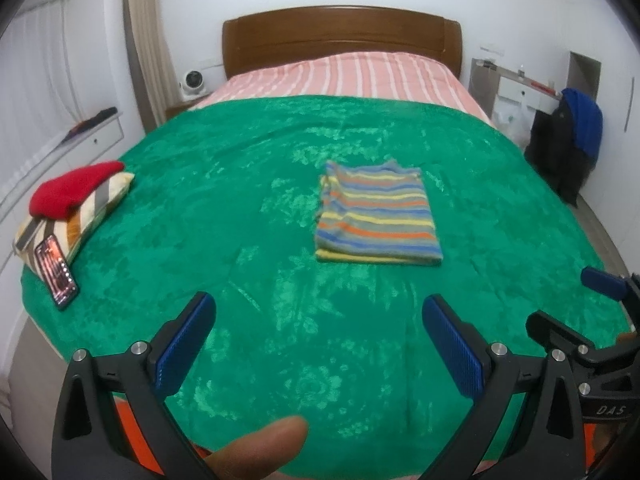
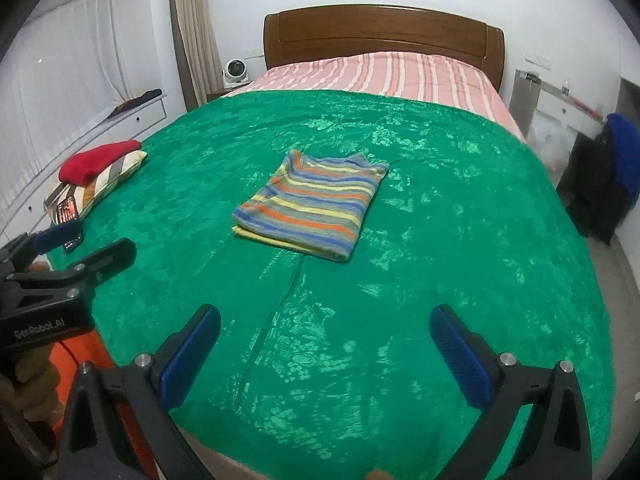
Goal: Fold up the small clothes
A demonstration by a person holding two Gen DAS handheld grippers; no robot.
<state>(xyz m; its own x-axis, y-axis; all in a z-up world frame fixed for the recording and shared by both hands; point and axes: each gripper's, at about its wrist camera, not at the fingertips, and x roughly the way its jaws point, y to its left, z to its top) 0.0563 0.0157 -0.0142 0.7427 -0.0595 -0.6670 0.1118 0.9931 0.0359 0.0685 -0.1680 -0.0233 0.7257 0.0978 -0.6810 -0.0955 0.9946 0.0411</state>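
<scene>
Folded striped garment in the middle of the bed, both claws held apart above the near edge.

The striped garment [image 1: 378, 214] lies folded into a neat rectangle on the green blanket [image 1: 248, 208], about mid-bed, touching nothing else. Well off to its left a red garment [image 1: 74, 192] sits on a patterned pillow [image 1: 82, 220], with a phone [image 1: 55, 274] leaning at the pillow's near end. Past the blanket's far edge shows a pink striped sheet [image 1: 352, 76] and a wooden headboard [image 1: 340, 36]. The left claw [image 1: 318, 346] hangs over the near blanket with its blue pads spread wide and nothing between them; the right claw [image 2: 324, 354] likewise stands wide apart and empty.
</scene>
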